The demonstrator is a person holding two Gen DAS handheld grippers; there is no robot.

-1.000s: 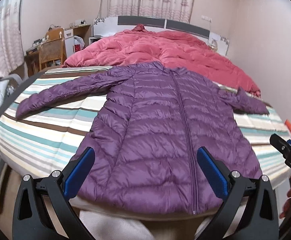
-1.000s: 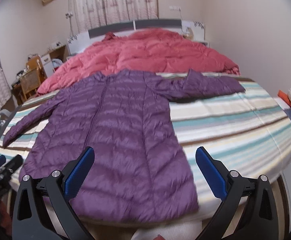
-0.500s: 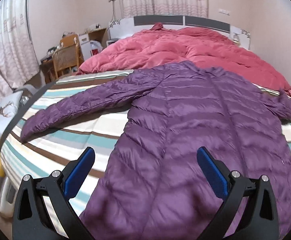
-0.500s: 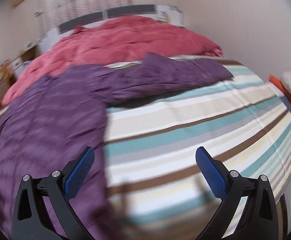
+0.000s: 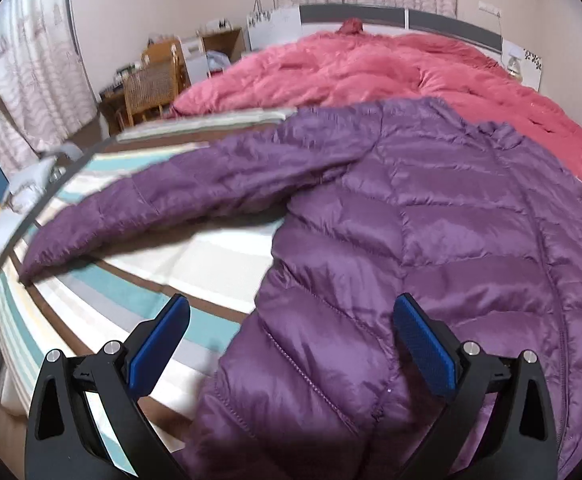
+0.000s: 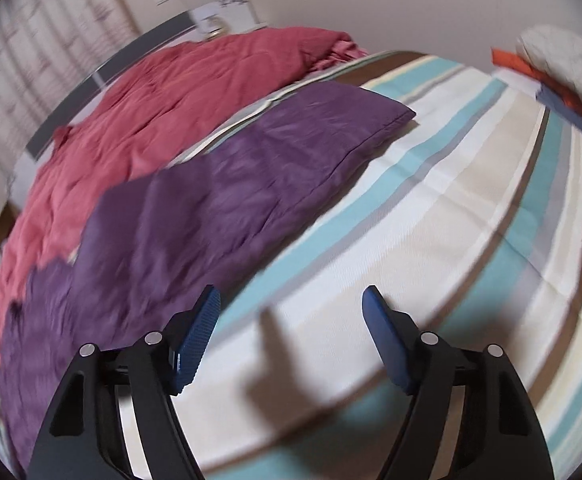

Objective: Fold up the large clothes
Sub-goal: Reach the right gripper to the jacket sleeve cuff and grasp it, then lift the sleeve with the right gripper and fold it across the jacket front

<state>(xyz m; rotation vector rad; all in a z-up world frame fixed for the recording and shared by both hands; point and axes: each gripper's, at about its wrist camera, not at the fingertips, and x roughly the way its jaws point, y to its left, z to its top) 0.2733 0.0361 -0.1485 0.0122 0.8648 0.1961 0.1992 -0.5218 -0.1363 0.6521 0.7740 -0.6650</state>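
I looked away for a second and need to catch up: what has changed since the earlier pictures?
Both grippers have come down and in over the bed: the left gripper now straddles the purple jacket side edge, the right gripper has swung toward the sleeve, tilted, over bare striped sheet. Its jaws have just been closing, nothing between them. Nothing taken hold of; the jacket lies flat as before.
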